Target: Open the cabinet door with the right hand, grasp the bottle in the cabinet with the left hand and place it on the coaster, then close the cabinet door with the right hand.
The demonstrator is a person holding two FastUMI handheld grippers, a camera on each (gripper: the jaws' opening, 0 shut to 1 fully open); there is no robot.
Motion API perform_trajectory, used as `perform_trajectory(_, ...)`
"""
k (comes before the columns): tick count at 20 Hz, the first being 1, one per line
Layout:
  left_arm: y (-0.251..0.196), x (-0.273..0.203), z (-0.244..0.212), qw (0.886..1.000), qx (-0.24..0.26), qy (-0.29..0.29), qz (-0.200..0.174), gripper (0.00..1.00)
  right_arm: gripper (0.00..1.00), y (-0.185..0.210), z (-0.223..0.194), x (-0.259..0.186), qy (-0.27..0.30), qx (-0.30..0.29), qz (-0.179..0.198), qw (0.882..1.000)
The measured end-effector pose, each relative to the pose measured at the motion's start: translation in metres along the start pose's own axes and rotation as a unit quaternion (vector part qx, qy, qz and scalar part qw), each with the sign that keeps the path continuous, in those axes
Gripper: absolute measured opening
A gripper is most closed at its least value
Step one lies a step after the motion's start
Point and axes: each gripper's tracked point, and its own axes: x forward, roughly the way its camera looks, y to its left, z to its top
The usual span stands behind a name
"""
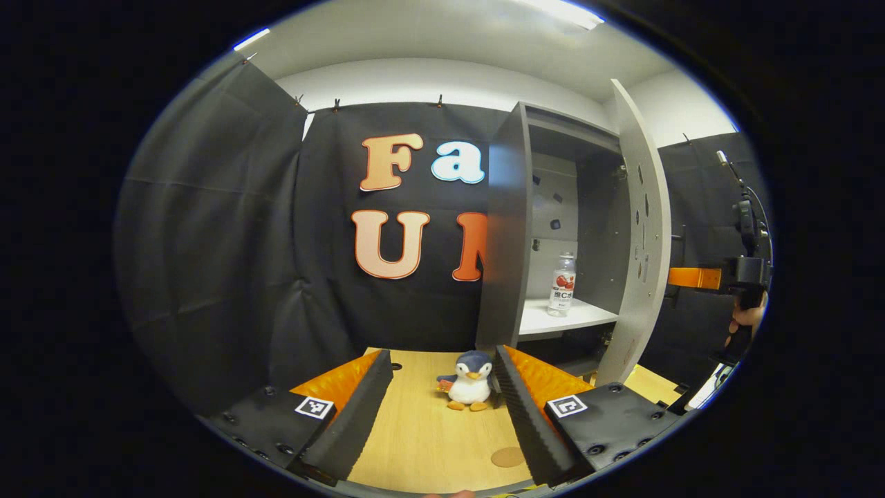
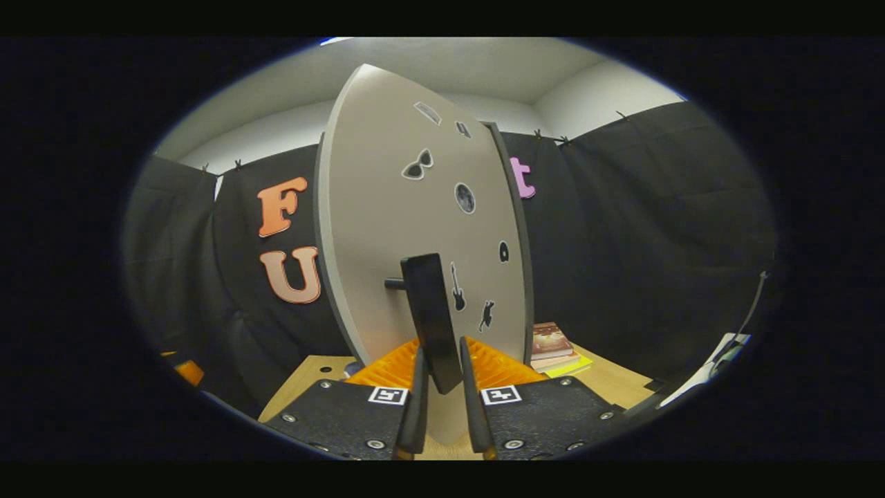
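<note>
Wooden table (image 1: 415, 429) below; left gripper (image 1: 442, 387), fingers spread wide and empty, faced the upright bottle (image 1: 563, 285) ahead-right on the cabinet shelf (image 1: 553, 319), while right gripper (image 2: 442, 387) clamped the door handle (image 2: 430, 318).

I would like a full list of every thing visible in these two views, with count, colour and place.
Clear plastic bottle: one, red-and-white label, upright on the cabinet's white shelf.
Grey cabinet: one, back right on the table.
Grey cabinet door: one, swung open, black handle.
Plush penguin: one, blue-white, on the table.
Round coaster: one, tan, near table edge.
Wooden table: one, light.
Books: small stack, beside the door.
Left gripper: open.
Right gripper: around the handle.
</note>
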Motion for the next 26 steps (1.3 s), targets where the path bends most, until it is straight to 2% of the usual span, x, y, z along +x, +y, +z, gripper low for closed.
perform_trajectory(4, -0.045, -0.003, -0.006, 1.0, 0.004, 0.007, -0.004, 0.94, 0.24, -0.034, 0.0, -0.013, 0.004, -0.004, 0.021, 1.0)
perform_trajectory(8, -0.084, -0.003, -0.013, 1.0, -0.001, 0.019, -0.004, 0.99, 0.24, -0.061, 0.009, -0.034, -0.001, -0.026, 0.026, 0.999)
perform_trajectory(10, -0.098, -0.003, -0.015, 1.0, 0.002, 0.021, -0.002, 0.96, 0.24, -0.074, 0.011, -0.036, -0.005, -0.021, 0.035, 0.999)
perform_trajectory(12, -0.112, -0.001, -0.015, 1.0, 0.005, 0.021, 0.0, 0.99, 0.24, -0.092, 0.013, -0.039, -0.009, -0.022, 0.04, 0.999)
perform_trajectory(14, -0.128, -0.001, -0.018, 1.0, 0.006, 0.023, -0.001, 0.99, 0.22, -0.11, 0.016, -0.042, -0.016, -0.036, 0.04, 0.998)
perform_trajectory(15, -0.134, -0.001, -0.021, 1.0, 0.008, 0.026, 0.001, 0.96, 0.24, -0.119, 0.017, -0.043, -0.019, -0.04, 0.037, 0.998)
perform_trajectory(16, -0.142, 0.0, -0.023, 1.0, 0.008, 0.029, 0.0, 0.96, 0.22, -0.127, 0.017, -0.042, -0.018, -0.039, 0.037, 0.998)
perform_trajectory(17, -0.15, 0.002, -0.026, 0.999, 0.007, 0.033, -0.001, 0.96, 0.24, -0.135, 0.016, -0.041, -0.018, -0.036, 0.038, 0.998)
perform_trajectory(20, -0.169, 0.003, -0.033, 0.999, 0.005, 0.041, -0.006, 0.99, 0.23, -0.164, 0.018, -0.039, -0.022, -0.032, 0.038, 0.999)
perform_trajectory(23, -0.179, 0.006, -0.032, 0.999, 0.005, 0.041, -0.006, 0.96, 0.24, -0.187, 0.019, -0.035, -0.027, -0.039, 0.039, 0.998)
perform_trajectory(24, -0.181, 0.007, -0.032, 0.999, 0.005, 0.039, -0.005, 0.97, 0.21, -0.198, 0.021, -0.037, -0.027, -0.044, 0.035, 0.998)
perform_trajectory(25, -0.184, 0.009, -0.031, 0.999, 0.005, 0.039, -0.005, 0.96, 0.27, -0.21, 0.023, -0.034, -0.029, -0.047, 0.029, 0.998)
perform_trajectory(26, -0.186, 0.01, -0.031, 0.999, 0.005, 0.039, -0.005, 0.96, 0.27, -0.222, 0.025, -0.034, -0.03, -0.047, 0.025, 0.998)
